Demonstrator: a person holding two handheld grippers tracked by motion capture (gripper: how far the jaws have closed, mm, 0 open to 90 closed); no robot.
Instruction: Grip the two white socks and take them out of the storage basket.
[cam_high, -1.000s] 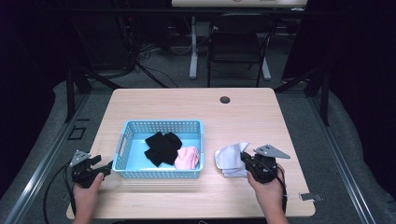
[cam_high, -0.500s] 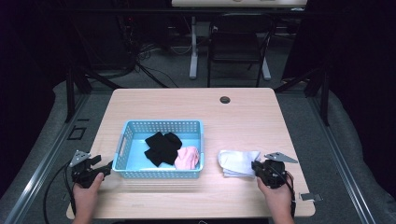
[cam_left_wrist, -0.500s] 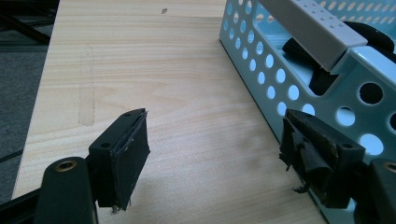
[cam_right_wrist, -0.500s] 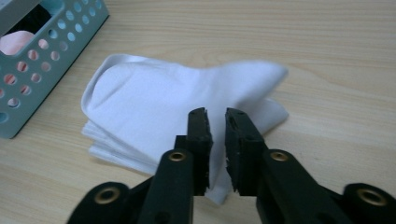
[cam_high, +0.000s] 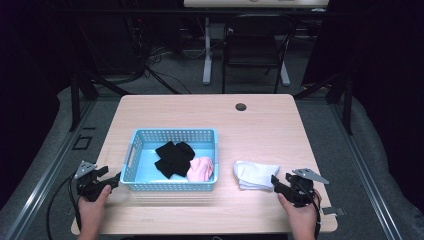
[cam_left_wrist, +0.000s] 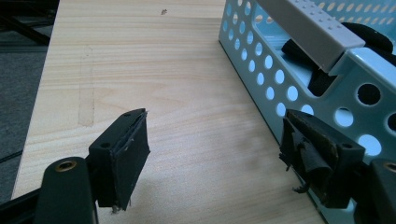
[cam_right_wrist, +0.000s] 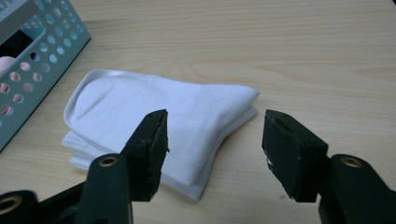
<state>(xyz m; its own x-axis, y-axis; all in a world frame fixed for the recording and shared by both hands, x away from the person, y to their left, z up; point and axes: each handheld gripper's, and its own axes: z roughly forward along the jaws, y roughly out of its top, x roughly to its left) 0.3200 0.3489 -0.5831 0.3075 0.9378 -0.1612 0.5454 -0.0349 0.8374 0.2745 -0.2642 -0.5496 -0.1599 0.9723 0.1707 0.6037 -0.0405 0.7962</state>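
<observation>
Your right gripper (cam_right_wrist: 212, 149) has just been opening; jaws apart, holding nothing, the folded white socks (cam_right_wrist: 159, 130) lie loose just right of the basket (cam_high: 172, 186). Left gripper (cam_left_wrist: 215, 158) open, empty, beside the basket's left wall.

The white socks (cam_high: 256, 175) lie folded flat on the surface (cam_high: 260, 125), a neat stack of soft knit layers, just right of the blue basket (cam_high: 172, 186) and apart from it. In the right gripper view the socks (cam_right_wrist: 159, 126) show a rounded toe end toward the basket (cam_right_wrist: 44, 65), edges stacked.
</observation>
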